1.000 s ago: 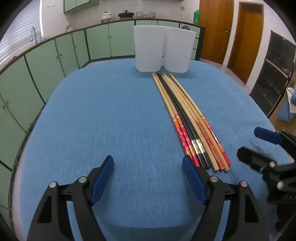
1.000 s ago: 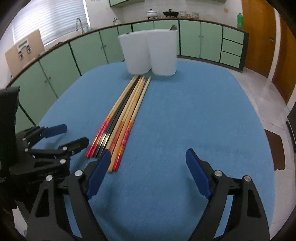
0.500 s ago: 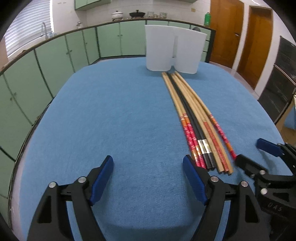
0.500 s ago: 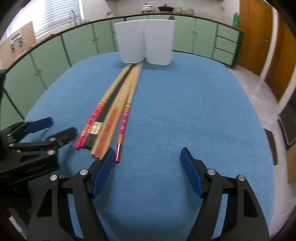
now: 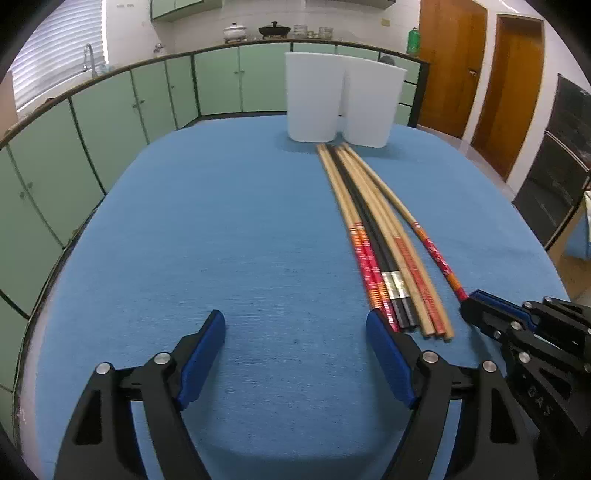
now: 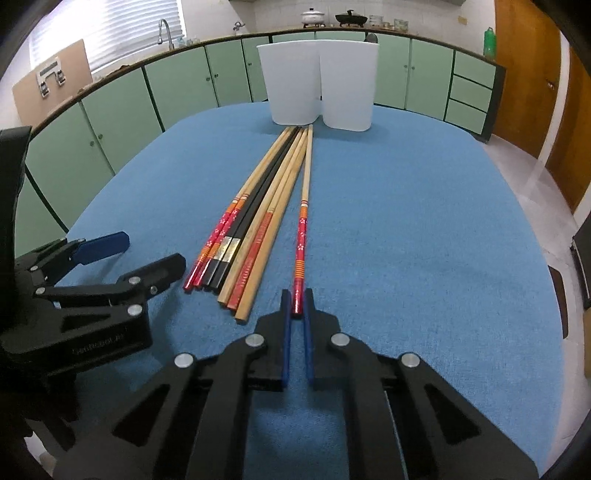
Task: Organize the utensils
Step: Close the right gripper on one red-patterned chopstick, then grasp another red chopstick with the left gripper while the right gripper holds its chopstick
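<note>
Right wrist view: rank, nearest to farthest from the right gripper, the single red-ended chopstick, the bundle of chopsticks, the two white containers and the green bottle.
1. single red-ended chopstick: its near end is clamped in the right gripper.
2. bundle of chopsticks: lying just left of it on the blue cloth.
3. two white containers: at the table's far edge.
4. green bottle: on the back counter, far right.

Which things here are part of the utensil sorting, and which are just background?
Job:
- red-ended chopstick, clamped in the right gripper
- bundle of chopsticks on the blue tabletop
- two white holders
- left gripper, open, empty

Background:
- pots on the counter
- green bottle
- faucet
</note>
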### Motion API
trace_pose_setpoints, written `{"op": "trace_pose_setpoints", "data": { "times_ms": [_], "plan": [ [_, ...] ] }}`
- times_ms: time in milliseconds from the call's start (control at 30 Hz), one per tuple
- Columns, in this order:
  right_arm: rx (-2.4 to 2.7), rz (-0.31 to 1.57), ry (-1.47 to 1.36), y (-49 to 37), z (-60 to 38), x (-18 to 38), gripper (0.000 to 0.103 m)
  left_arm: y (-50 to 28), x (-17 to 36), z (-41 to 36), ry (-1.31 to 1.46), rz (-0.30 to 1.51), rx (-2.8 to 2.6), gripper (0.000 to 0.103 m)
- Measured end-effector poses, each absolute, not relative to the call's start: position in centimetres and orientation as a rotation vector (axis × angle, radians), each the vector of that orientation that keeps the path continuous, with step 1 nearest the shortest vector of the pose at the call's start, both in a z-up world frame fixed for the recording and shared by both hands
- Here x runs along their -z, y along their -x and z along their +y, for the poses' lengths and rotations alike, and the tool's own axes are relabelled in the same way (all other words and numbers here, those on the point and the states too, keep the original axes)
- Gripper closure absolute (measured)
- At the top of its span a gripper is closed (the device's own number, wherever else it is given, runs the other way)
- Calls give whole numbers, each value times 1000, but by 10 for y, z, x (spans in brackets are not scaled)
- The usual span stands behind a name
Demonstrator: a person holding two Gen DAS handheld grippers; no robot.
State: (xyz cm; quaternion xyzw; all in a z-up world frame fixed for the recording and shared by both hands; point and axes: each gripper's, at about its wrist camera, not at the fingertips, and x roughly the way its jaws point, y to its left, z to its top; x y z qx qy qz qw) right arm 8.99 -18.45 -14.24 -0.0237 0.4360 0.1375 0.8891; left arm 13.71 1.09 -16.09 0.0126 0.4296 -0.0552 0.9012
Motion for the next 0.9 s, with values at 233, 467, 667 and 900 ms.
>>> {"op": "trace_pose_setpoints", "data": {
  "times_ms": [233, 467, 667, 900],
  "plan": [
    [-251, 906, 32, -92, -198, 143, 98, -134, 160, 3, -32, 885, 153, 25],
    [-253, 905, 37, -92, -199, 144, 98, -134, 163, -3, -58, 903, 150, 25],
    [-256, 905, 39, -91, -198, 144, 98, -135, 164, 1, -67, 904, 100, 24],
    [-256, 903, 43, -90, -197, 144, 97, -135, 164, 11, -58, 906, 57, 24]
  ]
}}
